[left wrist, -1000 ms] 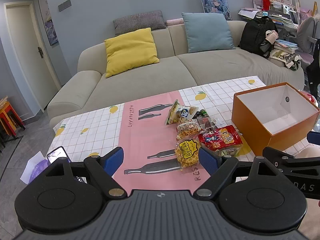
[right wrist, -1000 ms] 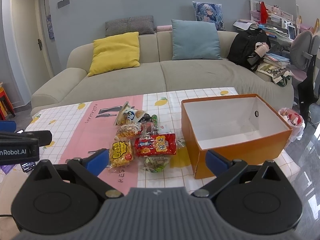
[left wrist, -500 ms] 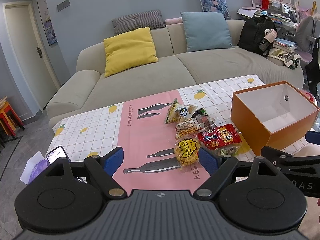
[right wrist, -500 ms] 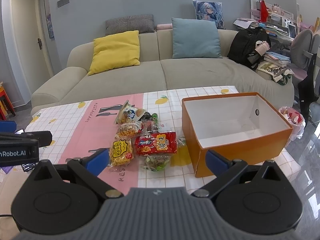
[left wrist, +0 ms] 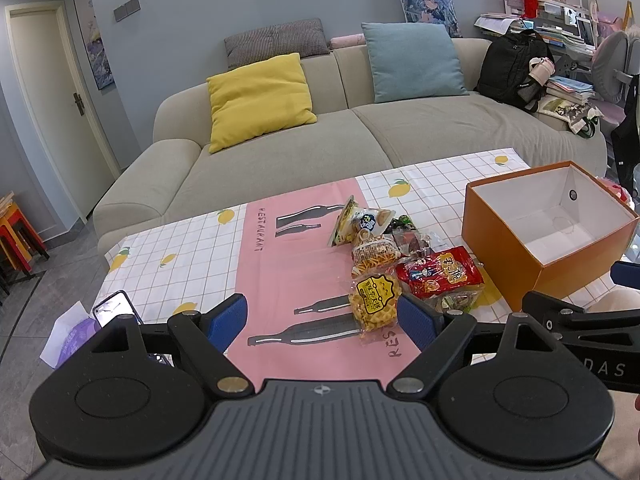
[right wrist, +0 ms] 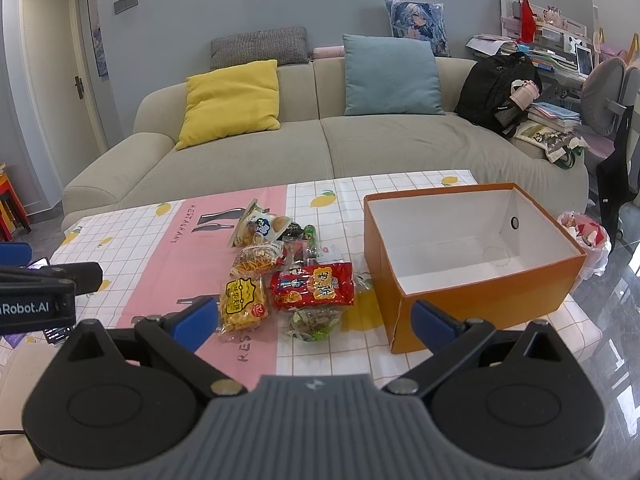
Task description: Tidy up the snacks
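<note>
Several snack packs lie in a loose pile on the table: a yellow bag [left wrist: 374,300] [right wrist: 242,302] nearest me, a red bag [left wrist: 440,276] [right wrist: 314,286], a clear bag of orange sticks [left wrist: 374,250] [right wrist: 256,258] and a pale bag [left wrist: 356,222] [right wrist: 260,226] at the back. An empty orange box [left wrist: 516,252] [right wrist: 432,300] with a white inside stands to their right. My left gripper [left wrist: 322,318] hovers open above the pink strip, short of the yellow bag. My right gripper [right wrist: 316,318] hangs open near the table's front edge, with a greenish packet [right wrist: 314,322] lying in its gap.
The table wears a checked lemon-print cloth with a pink strip [left wrist: 288,280]. A phone [left wrist: 114,308] lies at its left front corner. A beige sofa [right wrist: 320,148] with cushions and a black backpack [right wrist: 496,88] stands behind. A bin bag [right wrist: 586,236] sits on the floor, right.
Both views have crept slightly forward and up; the snacks and box sit a little lower and farther off. Nothing on the table has moved, and both grippers stay open.
</note>
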`<state>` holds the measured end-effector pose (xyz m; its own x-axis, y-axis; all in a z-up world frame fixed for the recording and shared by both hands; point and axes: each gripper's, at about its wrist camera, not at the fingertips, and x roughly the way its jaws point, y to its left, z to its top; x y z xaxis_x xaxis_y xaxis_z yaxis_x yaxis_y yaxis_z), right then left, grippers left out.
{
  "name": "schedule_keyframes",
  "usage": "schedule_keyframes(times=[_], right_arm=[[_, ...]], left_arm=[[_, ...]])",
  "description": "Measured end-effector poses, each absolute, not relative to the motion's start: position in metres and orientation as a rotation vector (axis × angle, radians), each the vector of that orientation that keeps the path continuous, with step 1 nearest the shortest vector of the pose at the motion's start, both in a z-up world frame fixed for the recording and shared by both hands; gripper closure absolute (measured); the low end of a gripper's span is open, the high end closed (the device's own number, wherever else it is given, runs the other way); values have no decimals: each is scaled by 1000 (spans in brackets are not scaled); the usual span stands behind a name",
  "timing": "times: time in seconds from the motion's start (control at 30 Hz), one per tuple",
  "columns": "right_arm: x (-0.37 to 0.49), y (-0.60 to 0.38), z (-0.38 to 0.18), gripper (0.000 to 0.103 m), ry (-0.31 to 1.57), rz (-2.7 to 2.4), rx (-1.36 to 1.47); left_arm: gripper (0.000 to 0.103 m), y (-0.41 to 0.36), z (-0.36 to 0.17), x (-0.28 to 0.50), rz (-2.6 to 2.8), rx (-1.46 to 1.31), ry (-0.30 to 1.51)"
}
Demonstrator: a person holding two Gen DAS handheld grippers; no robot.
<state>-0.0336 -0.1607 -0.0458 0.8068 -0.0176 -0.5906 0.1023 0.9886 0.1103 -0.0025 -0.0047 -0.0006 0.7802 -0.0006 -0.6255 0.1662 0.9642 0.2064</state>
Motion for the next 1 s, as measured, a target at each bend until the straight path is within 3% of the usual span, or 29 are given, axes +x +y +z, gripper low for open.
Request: schedule_keyframes(times=[0.4, 0.67, 0.87, 0.9, 0.93, 1.0], right_arm=[[-32, -162, -50, 3, 634, -66, 143], [-28, -171, -49, 3, 598, -16, 148], [-11, -176, -57, 4, 577, 19, 92], [-7, -177, -58, 8, 577, 31, 89], [-3, -178, -60, 19, 576, 45, 83], [7, -176, -66, 33, 581, 60, 56]], left_arm=[[4, -2, -4, -3, -106, 244, 687], [10, 5, -2, 13, -196, 168, 685], [45, 0, -18, 39, -302, 158, 746], [52, -1, -22, 44, -318, 151, 763], [54, -2, -27, 50, -334, 140, 785], [54, -3, -37, 65, -346, 104, 823]])
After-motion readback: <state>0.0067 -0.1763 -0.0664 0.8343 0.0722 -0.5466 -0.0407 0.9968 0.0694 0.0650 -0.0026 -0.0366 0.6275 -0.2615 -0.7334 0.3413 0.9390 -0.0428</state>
